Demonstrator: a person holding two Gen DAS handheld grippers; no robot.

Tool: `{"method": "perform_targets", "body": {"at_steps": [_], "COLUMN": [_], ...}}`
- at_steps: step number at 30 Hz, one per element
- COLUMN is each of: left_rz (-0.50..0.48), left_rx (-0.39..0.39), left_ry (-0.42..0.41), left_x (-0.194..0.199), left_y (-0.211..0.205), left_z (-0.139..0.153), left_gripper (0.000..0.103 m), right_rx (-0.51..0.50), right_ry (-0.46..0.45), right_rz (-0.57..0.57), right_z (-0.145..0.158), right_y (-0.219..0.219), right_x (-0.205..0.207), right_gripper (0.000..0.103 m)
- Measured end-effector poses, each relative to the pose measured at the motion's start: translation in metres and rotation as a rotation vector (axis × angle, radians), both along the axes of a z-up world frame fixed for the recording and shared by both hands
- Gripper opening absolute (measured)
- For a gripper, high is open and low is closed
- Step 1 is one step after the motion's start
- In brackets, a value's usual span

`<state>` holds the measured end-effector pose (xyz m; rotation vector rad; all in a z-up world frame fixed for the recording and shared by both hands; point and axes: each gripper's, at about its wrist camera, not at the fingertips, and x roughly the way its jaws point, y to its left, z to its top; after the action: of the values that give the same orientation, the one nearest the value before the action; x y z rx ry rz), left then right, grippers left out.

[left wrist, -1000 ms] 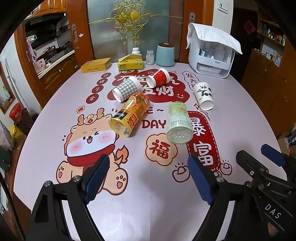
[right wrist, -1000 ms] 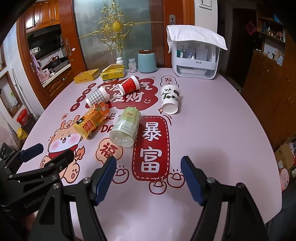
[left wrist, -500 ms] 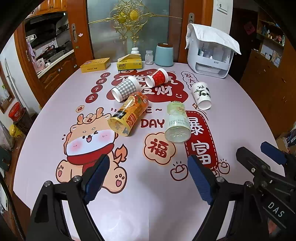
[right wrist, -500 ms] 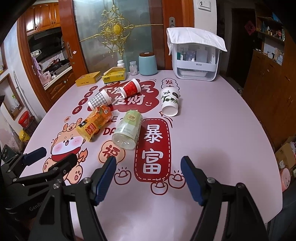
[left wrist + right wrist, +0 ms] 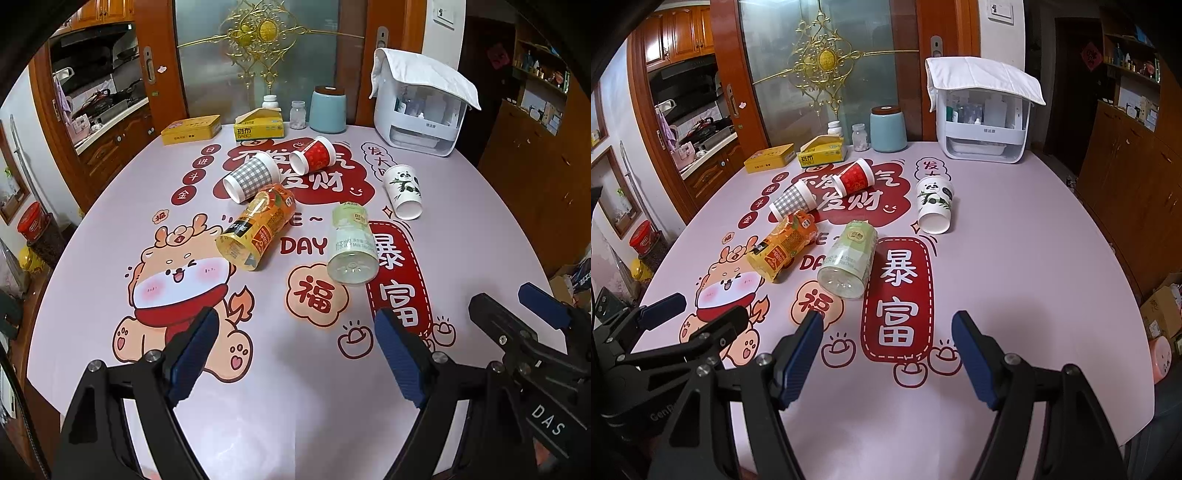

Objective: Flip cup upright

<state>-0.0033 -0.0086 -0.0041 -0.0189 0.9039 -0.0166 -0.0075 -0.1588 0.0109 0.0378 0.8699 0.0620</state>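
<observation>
Pink table (image 5: 480, 221) lies bare toward 6 o'clock; left gripper (image 5: 295, 347) and right gripper (image 5: 888, 347) hover spread, empty. Panda cup (image 5: 934, 205) lies tipped at 12. Both have pulled back slightly.

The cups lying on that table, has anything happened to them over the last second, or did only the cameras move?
Only the cameras moved: both tools drew back and rose a little, so the table looks farther away. Left tool and right tool stay open, holding nothing. The panda cup, red cup, checked cup and both bottles lie on their sides as before.
</observation>
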Motion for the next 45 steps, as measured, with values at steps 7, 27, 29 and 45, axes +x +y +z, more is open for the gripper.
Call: {"method": "perform_targets", "body": {"at_steps": [7, 27, 29, 45], "left_rz": [0.0, 0.003, 0.0, -0.102], "left_rx": [-0.002, -0.007, -0.009, -0.134], "left_ry": [0.001, 0.016, 0.022, 0.124], "left_x": [-0.001, -0.001, 0.004, 0.09], "left_y": [-0.001, 0.0, 0.001, 0.004], "left_z": [0.001, 0.001, 0.001, -0.009], "left_gripper": [0.085, 0.085, 0.085, 0.085], "right_rx": [0.002, -0.005, -0.011, -0.01], "right_ry": [-0.002, 0.001, -0.001, -0.01], "right_rz": [0.0, -0.004, -0.006, -0.014], "right_z": [0.001, 0.0, -0.001, -0.01], "right_y": [0.0, 0.002, 0.001, -0.019], "right_x": [-0.001, 0.001, 0.004, 0.047], "right_gripper": [0.072, 0.072, 0.072, 0.072]}}
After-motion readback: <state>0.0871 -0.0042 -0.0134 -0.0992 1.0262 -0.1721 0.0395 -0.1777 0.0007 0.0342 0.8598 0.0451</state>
